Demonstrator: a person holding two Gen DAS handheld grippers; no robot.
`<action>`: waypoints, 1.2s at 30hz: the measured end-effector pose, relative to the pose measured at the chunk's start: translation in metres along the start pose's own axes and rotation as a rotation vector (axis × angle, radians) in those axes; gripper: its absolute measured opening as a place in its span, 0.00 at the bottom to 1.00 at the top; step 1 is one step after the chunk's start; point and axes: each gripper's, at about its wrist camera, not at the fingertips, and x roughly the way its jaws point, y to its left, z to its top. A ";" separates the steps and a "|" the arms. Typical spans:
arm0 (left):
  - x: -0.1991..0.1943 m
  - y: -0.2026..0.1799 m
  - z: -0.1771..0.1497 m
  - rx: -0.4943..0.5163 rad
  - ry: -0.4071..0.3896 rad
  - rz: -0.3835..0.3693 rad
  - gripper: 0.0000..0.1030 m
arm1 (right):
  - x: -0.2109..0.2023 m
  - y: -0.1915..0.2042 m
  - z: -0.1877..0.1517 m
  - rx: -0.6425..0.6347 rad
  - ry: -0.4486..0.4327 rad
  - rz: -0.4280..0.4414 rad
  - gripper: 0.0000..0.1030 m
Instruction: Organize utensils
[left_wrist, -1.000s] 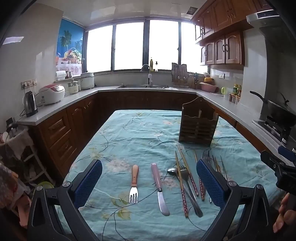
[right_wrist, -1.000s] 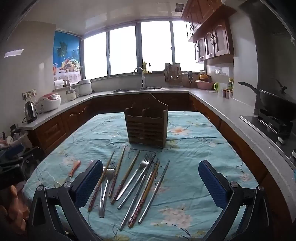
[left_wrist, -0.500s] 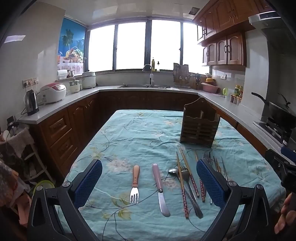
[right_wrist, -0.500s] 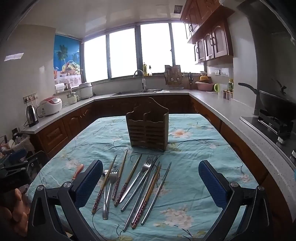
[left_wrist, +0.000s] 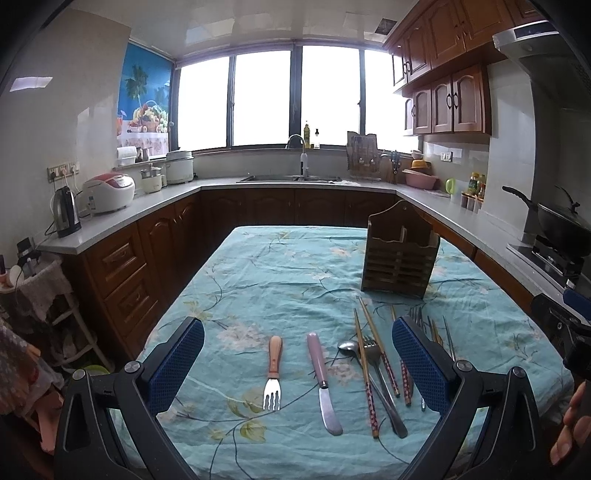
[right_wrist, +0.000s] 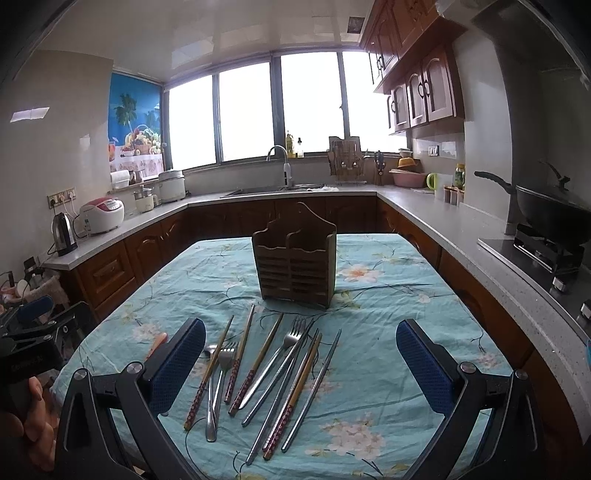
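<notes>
The left gripper hangs above the near edge of the worktop, its jaws spread wide and holding nothing. The right gripper hangs in the same way, jaws also spread wide and empty.

The landmark is the wooden utensil holder, which stands upright on the floral blue tablecloth, with its two front compartments showing nothing inside. All utensils lie flat on the cloth, on the near side of the holder.

Just in front of the holder lies a loose bundle: patterned wooden chopsticks, a steel fork, metal chopsticks, a spoon and a second steel fork. Several of them cross or touch each other.

In the left wrist view, farther to the left of the holder and apart from the bundle, a pink-handled knife lies with the blade toward the camera. Beside it, still more to the left and not touching it, is a fork with a wooden handle, tines toward the camera.

A person's fingers show at the right edge of that view.
</notes>
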 end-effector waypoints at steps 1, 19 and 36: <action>0.000 0.000 0.000 0.000 -0.002 -0.001 0.99 | -0.001 0.000 0.000 0.000 -0.003 -0.001 1.00; -0.002 -0.003 -0.003 0.010 -0.020 0.002 0.99 | -0.003 0.003 0.002 -0.001 -0.026 0.009 1.00; -0.001 -0.002 -0.002 0.011 -0.014 0.000 0.99 | -0.002 0.004 0.000 -0.005 -0.016 0.005 1.00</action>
